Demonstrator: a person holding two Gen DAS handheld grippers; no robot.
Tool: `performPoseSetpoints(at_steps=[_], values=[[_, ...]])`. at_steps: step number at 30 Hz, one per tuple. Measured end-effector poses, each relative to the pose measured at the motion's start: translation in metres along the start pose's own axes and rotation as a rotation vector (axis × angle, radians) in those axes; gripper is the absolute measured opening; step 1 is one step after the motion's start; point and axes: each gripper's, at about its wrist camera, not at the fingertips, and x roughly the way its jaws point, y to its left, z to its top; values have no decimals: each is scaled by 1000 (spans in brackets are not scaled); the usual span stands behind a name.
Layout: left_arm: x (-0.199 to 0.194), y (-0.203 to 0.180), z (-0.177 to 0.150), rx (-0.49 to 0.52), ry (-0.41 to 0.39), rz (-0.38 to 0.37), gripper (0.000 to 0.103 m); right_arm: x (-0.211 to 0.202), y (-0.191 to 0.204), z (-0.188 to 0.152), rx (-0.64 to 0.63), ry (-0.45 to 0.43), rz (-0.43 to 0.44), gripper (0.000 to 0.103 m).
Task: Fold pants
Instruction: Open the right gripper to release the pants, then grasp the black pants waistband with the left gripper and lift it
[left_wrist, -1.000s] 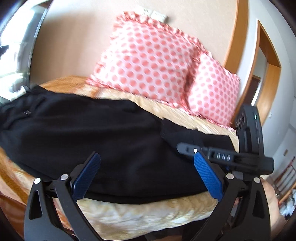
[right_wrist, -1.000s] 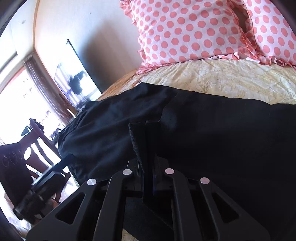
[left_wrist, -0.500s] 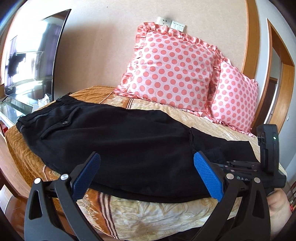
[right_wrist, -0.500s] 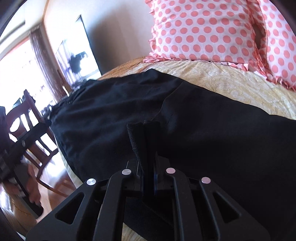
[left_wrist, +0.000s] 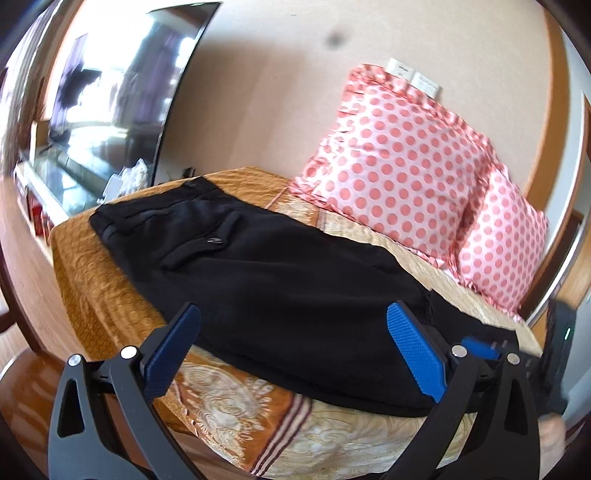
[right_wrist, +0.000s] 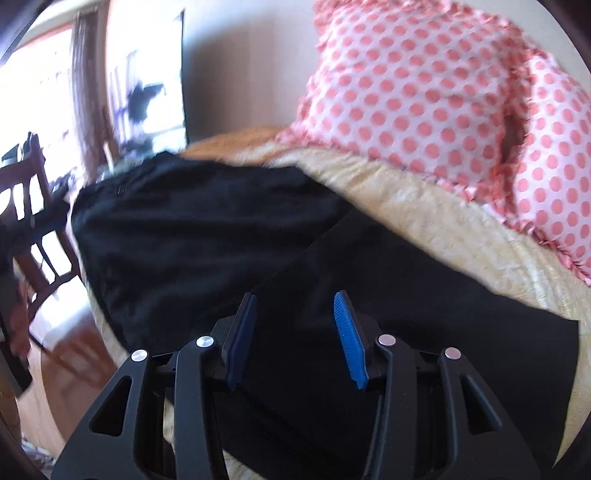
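The left wrist camera looks forward between its own spread blue fingers (left_wrist: 173, 350) from beyond the near edge of the bed (left_wrist: 96, 295), set back and slightly above, facing the far wall and taking in the whole length of the black pants (left_wrist: 280, 288), a wall-mounted television (left_wrist: 122, 92) at left and two polka-dot pillows (left_wrist: 399, 162) at right. The right wrist camera sits much closer and lower, just over the pants (right_wrist: 207, 236) near their leg end, facing along them toward the waistband, a chair (right_wrist: 33, 206) and a bright window at left. Both views share the pants, bedspread and pillows (right_wrist: 424, 92).
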Motion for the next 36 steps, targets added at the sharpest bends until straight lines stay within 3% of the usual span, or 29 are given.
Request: performPoseSetpoints(at_steps=[3,6,10,12,17,19,24,31,36], values=[[-3,31,14,-107,6,-12,101,-4,8,-3,-49,-26,-45,44],[-5,66,30,-243,10,-34,101,-3,-5,-4,24,-27,4,44],[1,114,45,-452,46,-119,101,1,-16,-5,87,-32,43,48],[8,126,49,-506,77,-167,101,1,-15,-6,89,-38,40,50],[26,144,56,-573,136,-171,101,0,-16,-8,88,-41,40,51],[33,152,55,-620,161,-214,101,-1,-15,-7,86,-43,40,51],[43,154,60,-661,203,-242,101,-1,-15,-8,85,-48,30,55],[51,160,59,-807,290,-260,101,0,-15,-8,86,-51,31,55],[51,162,60,-874,267,-249,101,0,-15,-8,86,-50,30,55]])
